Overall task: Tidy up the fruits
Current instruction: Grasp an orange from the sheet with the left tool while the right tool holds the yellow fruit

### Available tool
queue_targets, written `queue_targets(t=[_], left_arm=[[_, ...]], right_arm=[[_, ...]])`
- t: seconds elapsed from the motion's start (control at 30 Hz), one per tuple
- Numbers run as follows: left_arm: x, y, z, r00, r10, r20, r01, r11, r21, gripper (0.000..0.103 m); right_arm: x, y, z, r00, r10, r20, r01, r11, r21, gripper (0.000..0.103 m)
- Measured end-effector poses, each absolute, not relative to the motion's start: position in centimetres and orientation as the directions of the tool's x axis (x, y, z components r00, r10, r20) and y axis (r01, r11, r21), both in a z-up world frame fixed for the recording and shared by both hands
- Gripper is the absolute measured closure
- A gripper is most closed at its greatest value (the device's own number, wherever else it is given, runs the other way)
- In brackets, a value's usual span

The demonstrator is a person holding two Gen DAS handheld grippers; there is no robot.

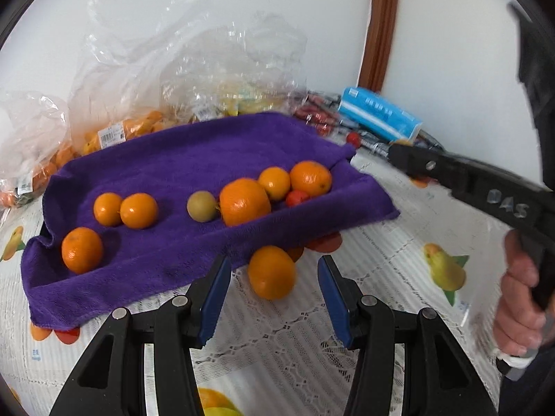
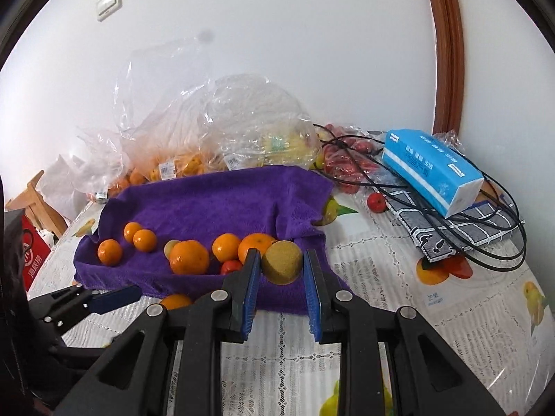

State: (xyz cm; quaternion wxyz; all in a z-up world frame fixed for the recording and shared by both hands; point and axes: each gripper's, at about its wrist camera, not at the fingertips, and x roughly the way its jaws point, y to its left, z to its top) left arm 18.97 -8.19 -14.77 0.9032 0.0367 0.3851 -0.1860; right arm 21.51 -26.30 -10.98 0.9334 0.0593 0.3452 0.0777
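A purple towel [image 1: 208,159] lies over a tray and carries several oranges, a greenish-brown round fruit [image 1: 202,206] and a small red fruit [image 1: 297,197]. One loose orange [image 1: 272,272] sits on the tablecloth just in front of the towel's edge. My left gripper [image 1: 274,263] is open, its blue pads apart on either side of that orange without touching it. My right gripper [image 2: 281,256] is shut on a greenish-brown round fruit [image 2: 281,262], held above the towel's [image 2: 215,201] near right corner. In the right wrist view the left gripper's fingers [image 2: 114,298] reach in from the lower left toward the loose orange [image 2: 175,301].
Clear plastic bags [image 2: 194,131] of oranges and other fruit stand behind the towel against the wall. At the back right lie a blue tissue pack [image 2: 430,170], black cables [image 2: 485,242], a checked cloth [image 2: 447,232] and red fruits [image 2: 376,202]. A person's hand [image 1: 520,294] grips the right tool.
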Motion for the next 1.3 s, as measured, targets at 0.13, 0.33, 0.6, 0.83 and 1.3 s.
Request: queue_targets(t=[0.13, 0.33, 0.6, 0.83, 1.3], left_arm=[[19.7, -8.5, -15.2, 0.612, -0.324, -0.722, 0.353, 0.928, -0.117, 0.053], [20.0, -8.7, -15.6, 0.609, -0.309, -0.730, 0.335, 0.935, -0.116, 0.063], [20.4, -7.9, -15.7, 0.585, -0.332, -0.740, 0.315, 0.934, -0.169, 0.072], [20.7, -8.1, -16.2, 0.571, -0.307, -0.761, 0.304, 0.941, -0.152, 0.071], [19.5, -6.0, -13.5, 0.620, -0.374, -0.689, 0.311, 0.924, -0.221, 0.072]], right_arm=[[21.1, -26.3, -10.7, 0.754, 0.202, -0.625, -0.115, 0.977, 0.177, 0.078], [21.5, -26.7, -11.3, 0.737, 0.183, -0.650, -0.084, 0.980, 0.180, 0.078], [21.9, -27.3, -12.0, 0.728, 0.154, -0.668, -0.047, 0.983, 0.176, 0.078], [21.8, -27.1, -11.9, 0.740, 0.150, -0.656, -0.053, 0.985, 0.165, 0.078], [22.0, -26.7, -12.1, 0.741, 0.183, -0.646, -0.079, 0.979, 0.186, 0.078]])
